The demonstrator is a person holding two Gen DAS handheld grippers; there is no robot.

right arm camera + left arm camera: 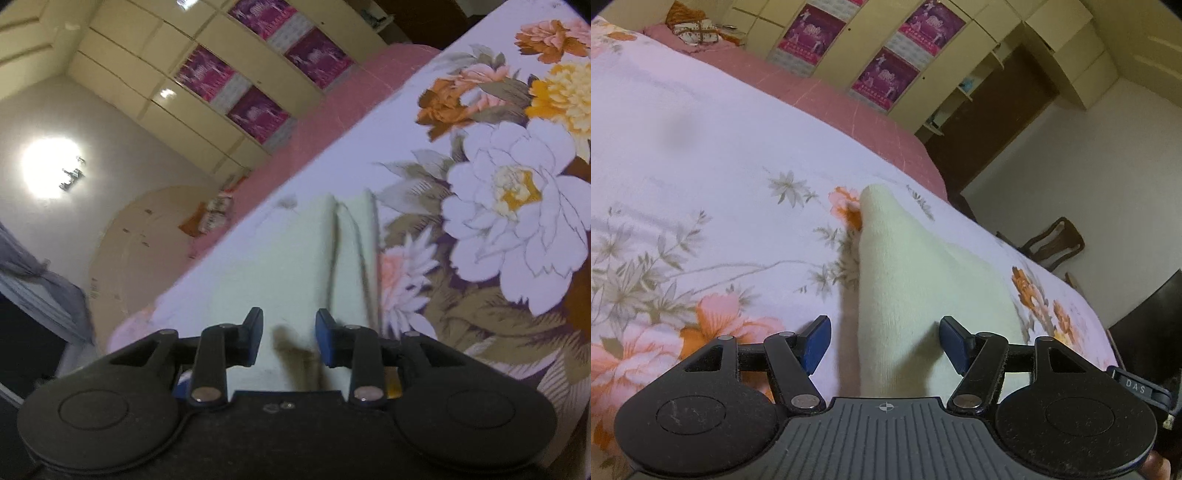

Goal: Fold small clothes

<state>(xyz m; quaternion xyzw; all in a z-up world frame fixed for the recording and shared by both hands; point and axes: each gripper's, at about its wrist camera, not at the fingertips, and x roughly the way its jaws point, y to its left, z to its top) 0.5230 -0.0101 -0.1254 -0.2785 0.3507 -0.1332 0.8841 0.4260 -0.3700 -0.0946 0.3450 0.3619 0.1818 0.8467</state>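
Left wrist view: left claw (884,341) gapes astride the pale cloth (916,280) on the floral bedspread (701,177). Right claw (289,341), apart, should pinch the cloth's layered edge squarely.

The black left gripper with blue pads (884,341) is pointing down a little, its 2 fingers standing wide apart. The black right gripper with blue pads (289,341) is tilting down too, its fingers sitting closer together, not touching.
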